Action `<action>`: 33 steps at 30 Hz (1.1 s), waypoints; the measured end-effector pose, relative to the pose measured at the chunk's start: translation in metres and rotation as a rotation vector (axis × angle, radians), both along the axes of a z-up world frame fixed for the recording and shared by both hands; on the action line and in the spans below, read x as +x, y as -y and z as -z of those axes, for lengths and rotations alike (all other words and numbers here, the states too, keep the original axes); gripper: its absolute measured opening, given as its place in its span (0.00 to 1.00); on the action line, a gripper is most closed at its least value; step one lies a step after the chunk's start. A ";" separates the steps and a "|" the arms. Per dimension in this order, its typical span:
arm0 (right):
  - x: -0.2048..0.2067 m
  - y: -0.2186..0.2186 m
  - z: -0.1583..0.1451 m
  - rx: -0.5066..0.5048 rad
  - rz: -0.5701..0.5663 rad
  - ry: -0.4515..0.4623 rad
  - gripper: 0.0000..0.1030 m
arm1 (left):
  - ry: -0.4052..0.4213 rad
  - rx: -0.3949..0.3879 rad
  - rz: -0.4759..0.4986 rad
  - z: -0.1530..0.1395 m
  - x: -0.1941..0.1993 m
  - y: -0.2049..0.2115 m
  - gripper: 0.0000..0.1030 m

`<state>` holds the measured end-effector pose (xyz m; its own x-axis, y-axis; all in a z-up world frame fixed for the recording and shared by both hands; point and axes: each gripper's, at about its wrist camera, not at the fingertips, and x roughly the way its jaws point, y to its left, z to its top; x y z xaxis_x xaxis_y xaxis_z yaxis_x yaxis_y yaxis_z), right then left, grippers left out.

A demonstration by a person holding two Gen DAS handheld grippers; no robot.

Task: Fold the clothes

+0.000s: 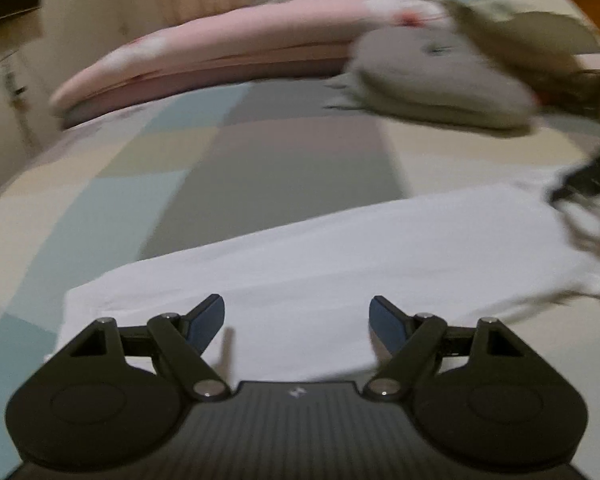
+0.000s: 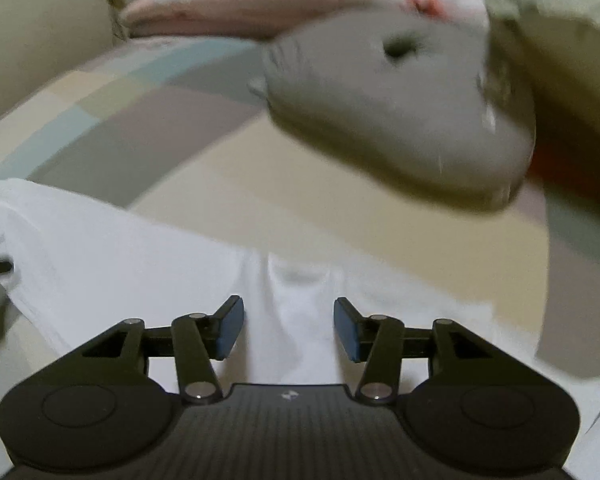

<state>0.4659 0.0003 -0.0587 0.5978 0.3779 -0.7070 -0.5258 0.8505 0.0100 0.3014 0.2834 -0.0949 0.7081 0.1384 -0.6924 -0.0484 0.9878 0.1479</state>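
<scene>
Near the bed's (image 1: 100, 184) front edge, the white garment (image 1: 320, 264) lies spread flat. I hold my left jaws (image 1: 298, 320) and right jaws (image 2: 288, 328) wide above it, empty, positioned to grip cloth.

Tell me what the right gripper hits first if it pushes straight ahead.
Likely the white garment under the open right gripper; beyond it, the grey plush toy, though depth is unclear.

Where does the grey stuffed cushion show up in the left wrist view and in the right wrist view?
Left wrist view: the grey stuffed cushion lies upper right, beyond the white garment.
Right wrist view: it fills the upper centre-right, much larger.
Shared landmark: the long pink pillow lies behind it in both.
</scene>
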 end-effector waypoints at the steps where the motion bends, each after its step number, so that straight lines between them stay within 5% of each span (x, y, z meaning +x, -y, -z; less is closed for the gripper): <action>1: 0.002 0.000 0.003 0.006 0.012 -0.009 0.61 | -0.004 -0.014 -0.017 0.005 0.002 -0.008 0.80; 5: 0.009 -0.001 0.014 0.028 0.060 -0.046 0.84 | -0.014 -0.135 -0.062 0.013 -0.003 -0.039 0.85; 10: 0.009 0.011 0.013 0.048 0.114 -0.072 0.82 | -0.063 -0.133 -0.121 0.002 -0.012 -0.062 0.87; 16: -0.030 0.064 -0.014 0.024 0.156 -0.082 0.83 | 0.027 -0.096 -0.136 -0.012 -0.005 -0.077 0.85; 21: -0.021 0.059 0.005 -0.010 0.183 -0.083 0.84 | -0.003 -0.125 -0.173 0.015 0.009 -0.093 0.88; 25: -0.013 0.054 0.020 -0.037 0.205 -0.084 1.00 | 0.009 -0.110 -0.150 0.018 -0.005 -0.101 0.89; 28: -0.007 0.051 0.032 -0.058 0.221 -0.085 0.96 | -0.019 -0.062 -0.166 0.012 -0.006 -0.100 0.90; 30: -0.015 0.053 0.023 -0.042 0.184 -0.115 0.94 | -0.035 -0.011 -0.193 0.005 -0.004 -0.098 0.88; 33: -0.056 0.062 -0.004 -0.031 0.088 -0.118 0.94 | 0.001 -0.034 -0.151 -0.009 -0.013 -0.094 0.88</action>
